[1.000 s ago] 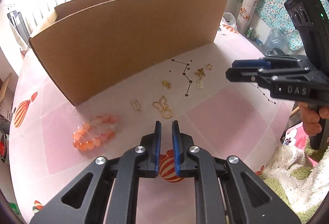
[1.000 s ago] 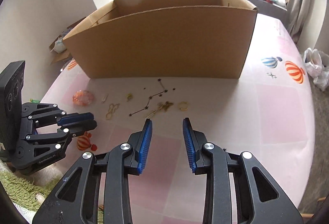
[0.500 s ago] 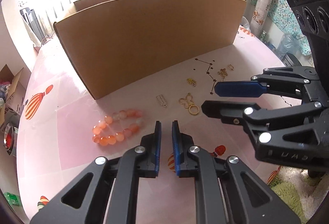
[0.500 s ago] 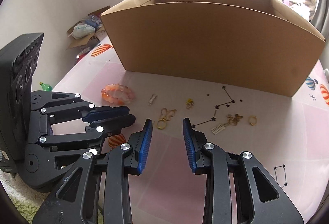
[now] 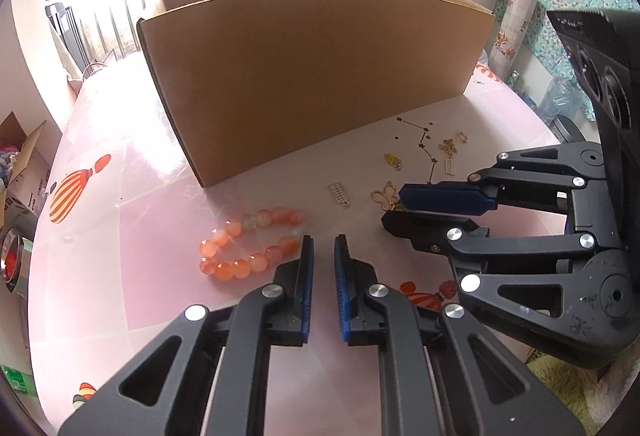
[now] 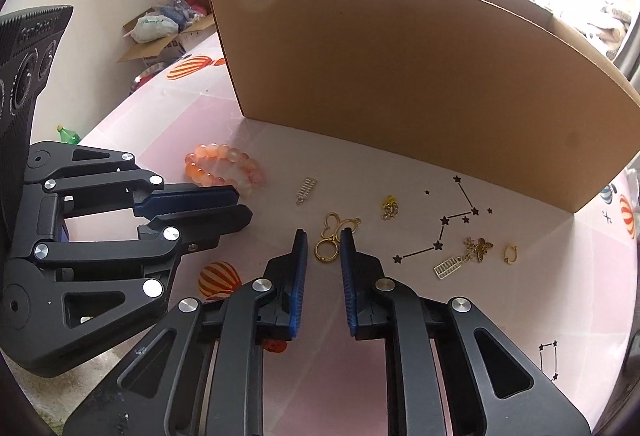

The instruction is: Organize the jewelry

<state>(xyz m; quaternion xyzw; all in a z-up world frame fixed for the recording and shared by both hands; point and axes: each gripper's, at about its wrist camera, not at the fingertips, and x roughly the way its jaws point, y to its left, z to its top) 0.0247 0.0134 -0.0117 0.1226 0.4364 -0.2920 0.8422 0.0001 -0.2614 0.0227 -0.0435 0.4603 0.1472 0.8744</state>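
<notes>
While the gold butterfly keyring [image 6: 332, 236] lies flat on the pink tablecloth [image 6: 500, 316], it is framed just ahead of the right gripper [image 6: 323, 241], its ring seen between the two blue fingertips; contact cannot be told. The right jaws have just been closing and are narrowed around a small gap, with no pad seen pressing on the keyring. In the left wrist view the same keyring [image 5: 385, 197] is partly hidden behind the right gripper's [image 5: 394, 205] tips. The orange bead bracelet [image 5: 248, 242] is seen just ahead and left of the left gripper [image 5: 321, 242], whose jaws are held narrow with nothing between them. A small silver abacus charm [image 6: 307, 189] lies between bracelet and keyring. Further right are a small gold chain piece [image 6: 390, 207], a gold bee charm with a second abacus [image 6: 464, 256], and a small gold ring [image 6: 510, 253]. Behind all of it a cardboard box [image 6: 400, 84] stands open-topped.
</notes>
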